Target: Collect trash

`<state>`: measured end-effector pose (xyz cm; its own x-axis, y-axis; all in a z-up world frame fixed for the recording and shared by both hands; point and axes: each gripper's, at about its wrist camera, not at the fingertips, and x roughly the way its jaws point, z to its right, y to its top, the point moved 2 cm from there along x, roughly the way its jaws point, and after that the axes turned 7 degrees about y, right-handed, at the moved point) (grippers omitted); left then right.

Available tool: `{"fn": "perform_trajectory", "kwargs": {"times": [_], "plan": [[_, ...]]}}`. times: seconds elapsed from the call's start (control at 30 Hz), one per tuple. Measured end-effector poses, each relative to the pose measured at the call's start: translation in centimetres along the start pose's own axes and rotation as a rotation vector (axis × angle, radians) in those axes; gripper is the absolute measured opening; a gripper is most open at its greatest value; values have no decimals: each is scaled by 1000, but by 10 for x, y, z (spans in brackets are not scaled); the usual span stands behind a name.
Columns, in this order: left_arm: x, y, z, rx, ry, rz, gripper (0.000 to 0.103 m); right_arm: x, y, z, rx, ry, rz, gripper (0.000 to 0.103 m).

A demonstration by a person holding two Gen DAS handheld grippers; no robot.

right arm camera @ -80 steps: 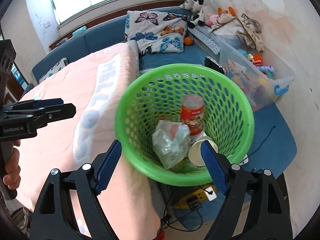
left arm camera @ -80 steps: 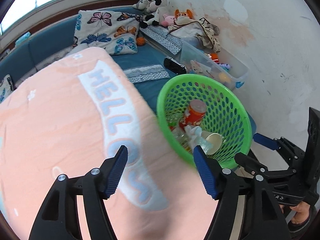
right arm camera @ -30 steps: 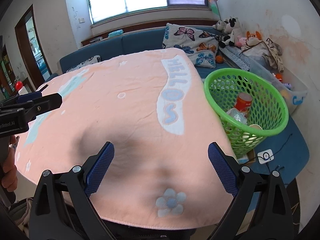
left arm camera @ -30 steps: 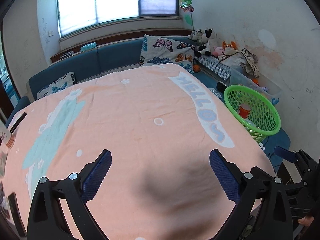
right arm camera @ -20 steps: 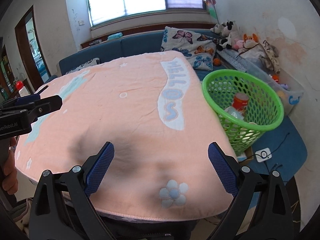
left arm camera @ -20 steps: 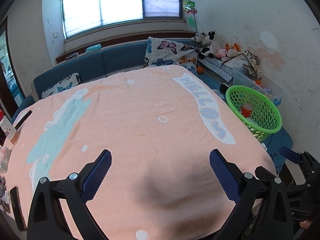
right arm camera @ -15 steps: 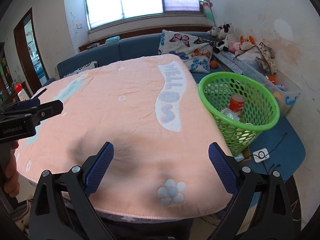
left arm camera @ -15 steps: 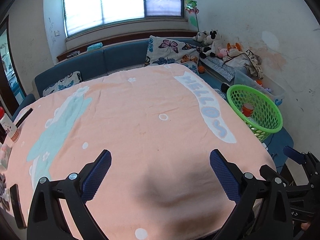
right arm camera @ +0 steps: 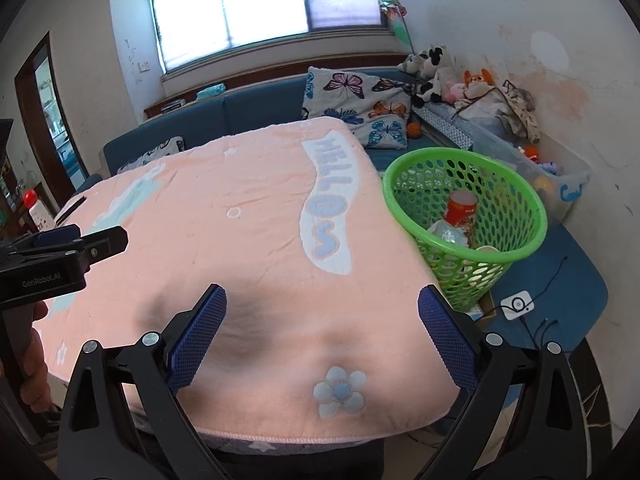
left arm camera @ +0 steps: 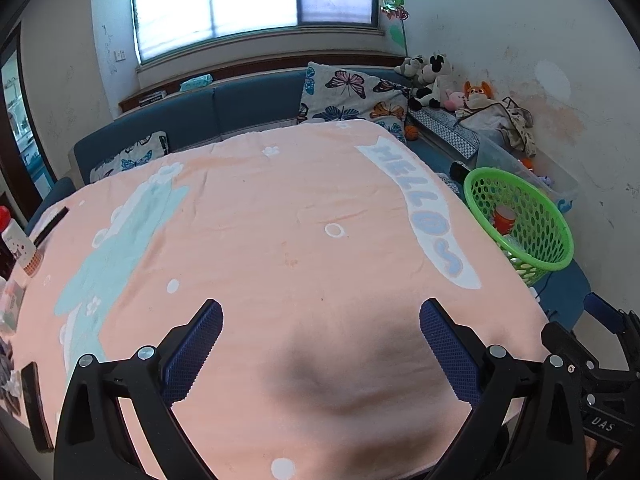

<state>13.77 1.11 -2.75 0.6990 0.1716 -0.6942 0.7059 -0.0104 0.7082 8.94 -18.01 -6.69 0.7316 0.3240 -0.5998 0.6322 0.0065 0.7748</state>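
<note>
A green mesh basket (left arm camera: 548,216) (right arm camera: 516,200) stands on the floor off the table's right edge. Inside it are a red can (right arm camera: 461,210) (left arm camera: 505,218), crumpled clear plastic (right arm camera: 447,234) and a paper cup (right arm camera: 486,250). My left gripper (left arm camera: 320,344) hovers open over the near part of the peach tablecloth (left arm camera: 260,220), nothing between its fingers. My right gripper (right arm camera: 322,330) is also open and empty above the cloth's front edge (right arm camera: 280,200), with the basket to its upper right. The left gripper's body (right arm camera: 60,258) shows at the left of the right wrist view.
A blue sofa (left arm camera: 224,114) with butterfly cushions (left arm camera: 352,96) runs behind the table, with plush toys (left arm camera: 430,80) in the corner. A clear storage bin (right arm camera: 560,180) sits by the wall. A red-capped bottle (left arm camera: 18,240) and a dark phone (left arm camera: 36,404) lie at the table's left edge. Cables (right arm camera: 536,304) trail on the blue floor mat.
Both grippers have pulled back and up from the basket to the table's near side. Over the last second the view has only drifted slightly; both stay open.
</note>
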Motion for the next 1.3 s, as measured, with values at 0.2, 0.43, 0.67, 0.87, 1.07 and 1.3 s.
{"fn": "perform_trajectory", "kwargs": {"times": [0.2,0.43,0.67,0.87,1.07,1.3], "plan": [[9,10,11,30,11,-21,96,2,5,12,24,-2,1,96],[27,19,11,29,18,-62,96,11,9,18,24,-9,-13,96],[45,35,5,0,33,-95,96,25,19,18,9,4,-33,96],[51,49,4,6,49,-90,96,35,30,20,12,36,-54,96],[72,54,-5,-55,49,-191,96,39,53,25,-8,50,-68,96],[78,45,-33,-147,89,-253,96,46,63,19,-35,70,-75,96]]}}
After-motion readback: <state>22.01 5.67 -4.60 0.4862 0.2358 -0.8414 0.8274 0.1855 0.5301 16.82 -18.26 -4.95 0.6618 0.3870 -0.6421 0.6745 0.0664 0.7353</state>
